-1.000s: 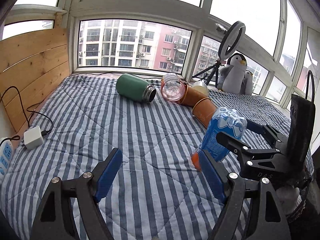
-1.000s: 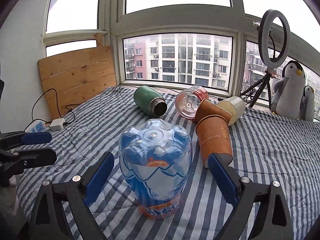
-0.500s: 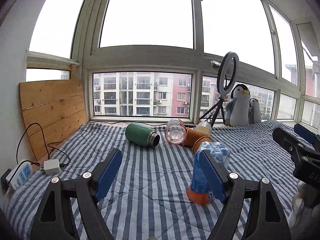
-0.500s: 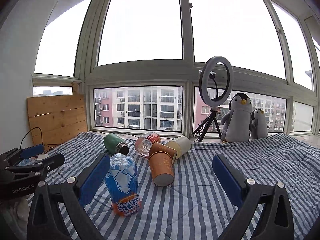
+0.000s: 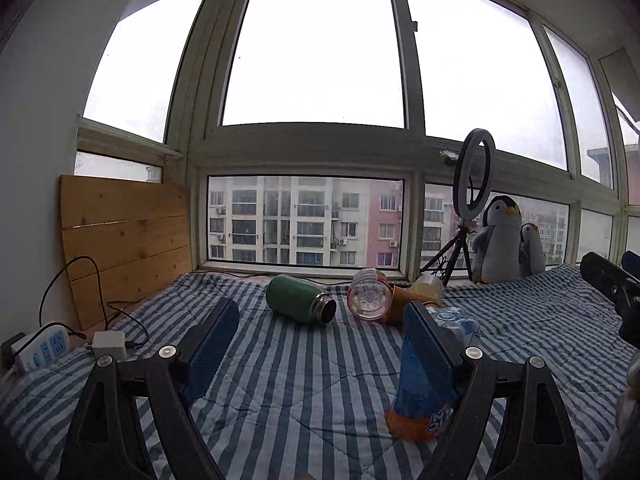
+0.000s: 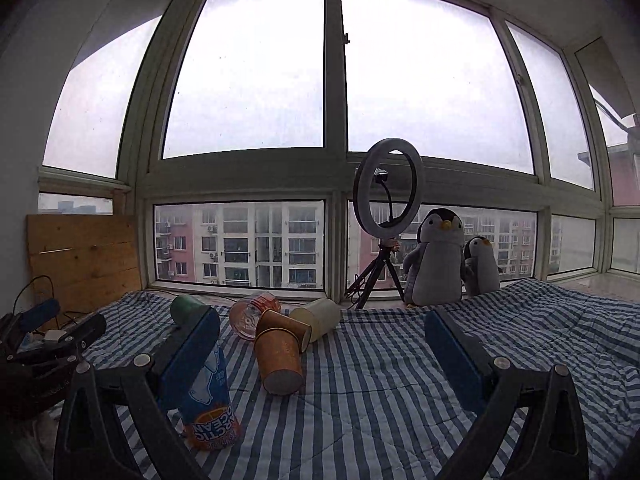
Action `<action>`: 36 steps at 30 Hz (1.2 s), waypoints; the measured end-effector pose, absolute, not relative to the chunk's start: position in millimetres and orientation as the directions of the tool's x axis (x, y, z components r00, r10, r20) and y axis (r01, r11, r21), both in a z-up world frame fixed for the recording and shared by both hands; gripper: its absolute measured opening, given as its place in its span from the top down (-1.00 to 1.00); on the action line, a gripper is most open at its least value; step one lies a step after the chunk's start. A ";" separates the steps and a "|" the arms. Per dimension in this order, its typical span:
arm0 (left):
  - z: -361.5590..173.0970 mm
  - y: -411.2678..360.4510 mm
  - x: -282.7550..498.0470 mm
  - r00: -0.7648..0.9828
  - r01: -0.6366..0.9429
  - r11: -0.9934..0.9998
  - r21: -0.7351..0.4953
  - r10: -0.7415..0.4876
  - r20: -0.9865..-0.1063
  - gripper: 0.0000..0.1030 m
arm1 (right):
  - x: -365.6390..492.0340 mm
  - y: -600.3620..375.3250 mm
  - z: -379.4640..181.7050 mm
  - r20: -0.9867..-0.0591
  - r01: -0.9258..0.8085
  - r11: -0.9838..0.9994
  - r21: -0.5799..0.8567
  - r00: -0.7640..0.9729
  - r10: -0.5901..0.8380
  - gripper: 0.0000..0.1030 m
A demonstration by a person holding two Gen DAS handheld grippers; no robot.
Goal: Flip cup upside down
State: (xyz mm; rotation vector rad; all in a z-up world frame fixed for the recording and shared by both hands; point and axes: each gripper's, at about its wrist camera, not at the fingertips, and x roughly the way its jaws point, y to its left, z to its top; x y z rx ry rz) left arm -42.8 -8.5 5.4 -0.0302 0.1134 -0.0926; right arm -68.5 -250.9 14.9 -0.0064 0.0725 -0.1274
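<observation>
A blue plastic cup (image 6: 208, 400) with an orange band and inverted lettering stands upside down on the striped quilt (image 6: 380, 400). In the right wrist view it is at the lower left, partly behind my right gripper's (image 6: 324, 354) left finger; that gripper is open and holds nothing. In the left wrist view the same blue cup (image 5: 432, 396) stands behind the right finger of my left gripper (image 5: 320, 344), which is open and empty too. The cup lies outside both jaws.
Lying on the quilt further back are a green flask (image 5: 300, 304), a clear pink bottle (image 5: 368, 300), two brown paper cups (image 6: 278, 356) and a cream cup (image 6: 316, 318). A ring light on a tripod (image 6: 388, 188) and plush penguins (image 6: 436, 260) stand by the window. A power strip (image 5: 44, 348) lies at the left.
Both grippers have drawn back from the blue cup and tilted up toward the window. The cup was between the right gripper's open fingers and now stands alone to its left.
</observation>
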 end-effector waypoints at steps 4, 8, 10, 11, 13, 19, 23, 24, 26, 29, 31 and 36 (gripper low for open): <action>7.9 -5.4 -46.9 0.991 0.088 0.995 -0.042 -0.091 -0.093 -0.70 | -69.1 -250.1 15.3 -0.066 0.129 0.991 -0.016 0.989 -0.130 -0.97; 6.5 -3.8 -50.6 0.994 0.077 0.996 -0.046 -0.080 -0.078 -0.72 | -69.8 -251.0 13.1 -0.059 0.143 0.990 -0.018 0.988 -0.144 -0.97; 6.8 -3.4 -51.6 0.994 0.076 0.996 -0.049 -0.080 -0.072 -0.75 | -70.2 -252.2 11.5 -0.062 0.147 0.989 -0.013 0.987 -0.148 -0.97; 6.6 -2.7 -53.2 0.995 0.075 0.996 -0.049 -0.078 -0.066 -0.75 | -68.3 -253.0 10.5 -0.063 0.150 0.989 -0.014 0.987 -0.150 -0.97; 7.1 -3.3 -56.0 0.996 0.075 0.996 -0.046 -0.077 -0.051 -0.77 | -68.6 -253.4 9.1 -0.065 0.155 0.988 -0.016 0.986 -0.155 -0.97; 10.3 -3.8 -61.4 0.996 0.082 0.996 -0.035 -0.083 -0.033 -0.81 | -70.8 -253.2 10.8 -0.055 0.166 0.986 -0.018 0.984 -0.167 -0.97; 12.3 -5.4 -63.6 0.996 0.084 0.996 -0.029 -0.085 -0.026 -0.82 | -71.8 -253.4 10.0 -0.052 0.169 0.985 -0.015 0.984 -0.170 -0.97; 13.0 -5.6 -64.3 0.996 0.088 0.996 -0.030 -0.089 -0.025 -0.82 | -72.2 -253.7 10.2 -0.051 0.171 0.985 -0.012 0.984 -0.171 -0.97; 14.2 -6.5 -66.0 0.996 0.090 0.996 -0.028 -0.090 -0.021 -0.83 | -72.3 -254.9 10.7 -0.052 0.171 0.985 -0.011 0.984 -0.171 -0.97; 15.9 -8.0 -68.8 0.996 0.088 0.996 -0.023 -0.088 -0.013 -0.83 | -72.9 -255.6 11.4 -0.051 0.173 0.985 -0.006 0.984 -0.173 -0.97; 16.3 -8.8 -69.9 0.996 0.090 0.996 -0.018 -0.090 -0.013 -0.84 | -74.2 -255.6 12.0 -0.048 0.173 0.985 -0.007 0.984 -0.173 -0.97; 18.3 -8.6 -71.7 0.996 0.091 0.996 -0.015 -0.091 -0.011 -0.84 | -76.7 -256.8 14.3 -0.042 0.175 0.984 -0.010 0.984 -0.176 -0.98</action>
